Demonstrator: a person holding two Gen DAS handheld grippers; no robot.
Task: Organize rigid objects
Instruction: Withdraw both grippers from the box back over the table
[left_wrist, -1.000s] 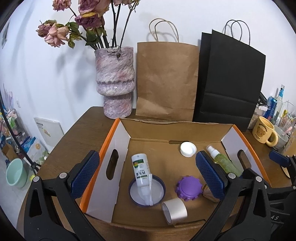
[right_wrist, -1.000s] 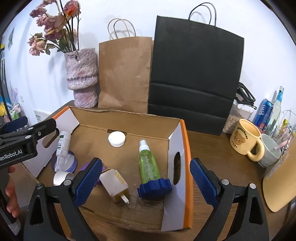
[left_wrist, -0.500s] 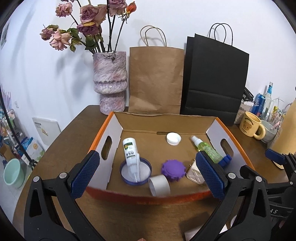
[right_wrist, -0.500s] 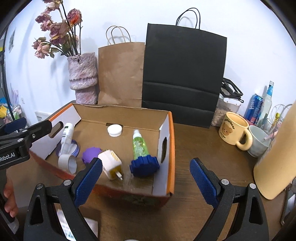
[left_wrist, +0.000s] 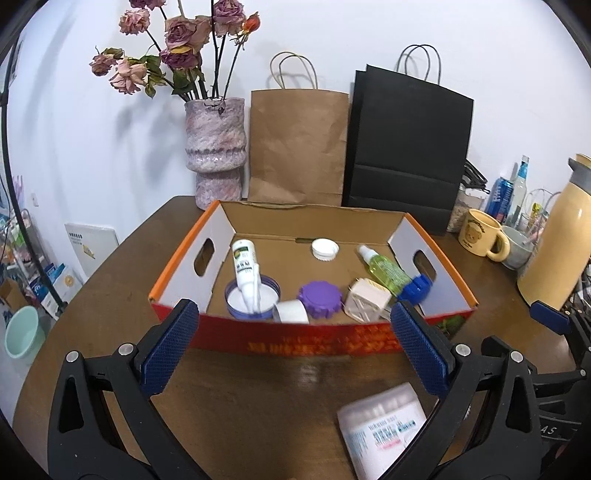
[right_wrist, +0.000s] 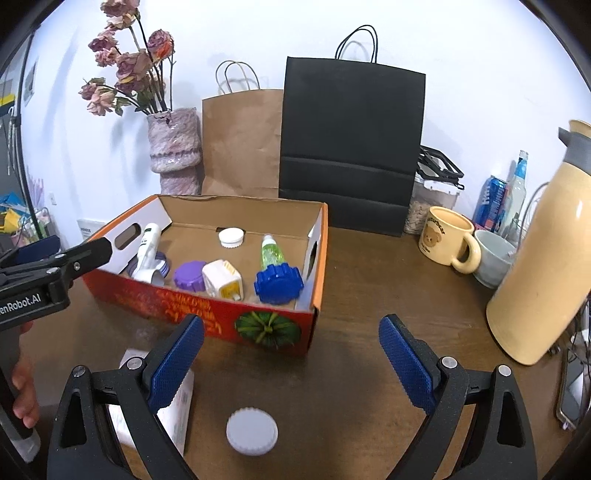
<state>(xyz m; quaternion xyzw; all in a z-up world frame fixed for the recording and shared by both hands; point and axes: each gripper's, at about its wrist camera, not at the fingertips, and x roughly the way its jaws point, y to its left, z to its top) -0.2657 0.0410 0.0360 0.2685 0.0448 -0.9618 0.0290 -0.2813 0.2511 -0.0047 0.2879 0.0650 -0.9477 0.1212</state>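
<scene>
An open cardboard box (left_wrist: 314, 341) (right_wrist: 207, 317) sits on the wooden table. It holds a white tube (left_wrist: 245, 271), a purple lid (left_wrist: 319, 297), a white cap (left_wrist: 325, 249), a green spray bottle (left_wrist: 386, 269), a blue gear-shaped lid (right_wrist: 279, 284), a white charger (right_wrist: 221, 278) and a tape roll (left_wrist: 291, 312). A white packet (left_wrist: 384, 424) lies on the table in front of the box. A grey round lid (right_wrist: 252, 431) lies between the fingers of my right gripper (right_wrist: 291, 363). My left gripper (left_wrist: 295, 349) and right gripper are open and empty, both short of the box.
A vase of dried roses (left_wrist: 216, 146), a brown bag (left_wrist: 299, 147) and a black bag (left_wrist: 408, 147) stand behind the box. A yellow mug (right_wrist: 448, 238), a bowl (right_wrist: 493, 256), cans and a cream flask (right_wrist: 543, 258) stand at the right. A phone (right_wrist: 572, 387) lies at the right edge.
Both grippers have pulled back from over the box toward the table's front. The white packet and the grey lid have come into view. Both stay open.
</scene>
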